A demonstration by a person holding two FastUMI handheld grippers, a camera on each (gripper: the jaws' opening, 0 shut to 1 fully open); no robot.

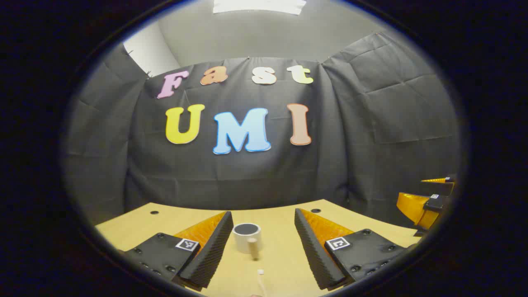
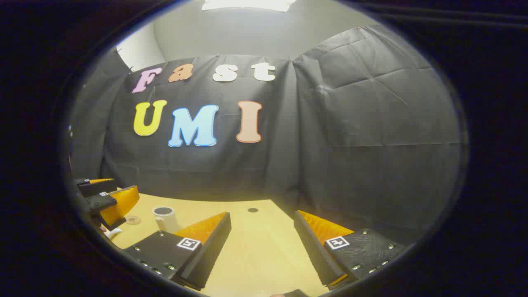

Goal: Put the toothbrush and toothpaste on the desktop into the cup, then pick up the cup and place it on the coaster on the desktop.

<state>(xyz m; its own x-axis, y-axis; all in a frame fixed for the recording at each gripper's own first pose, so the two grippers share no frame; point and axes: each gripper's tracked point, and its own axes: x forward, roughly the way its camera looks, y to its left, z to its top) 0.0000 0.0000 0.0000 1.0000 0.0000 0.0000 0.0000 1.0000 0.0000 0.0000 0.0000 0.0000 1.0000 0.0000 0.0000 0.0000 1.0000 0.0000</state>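
Black cloth wall across the back, creased and hung in panels, seams running down at the corners. Above it, pale grey upper wall, plain and evenly lit. Bright white ceiling light panel at the very top, rectangular. Lighter white patch of wall at upper left, above the cloth's edge. Below, light wooden table, smooth, yellowish. Small dark round holes near its far edge, another in the right gripper view. Soft, dim light overall, brightest overhead, cloth darker toward the sides.
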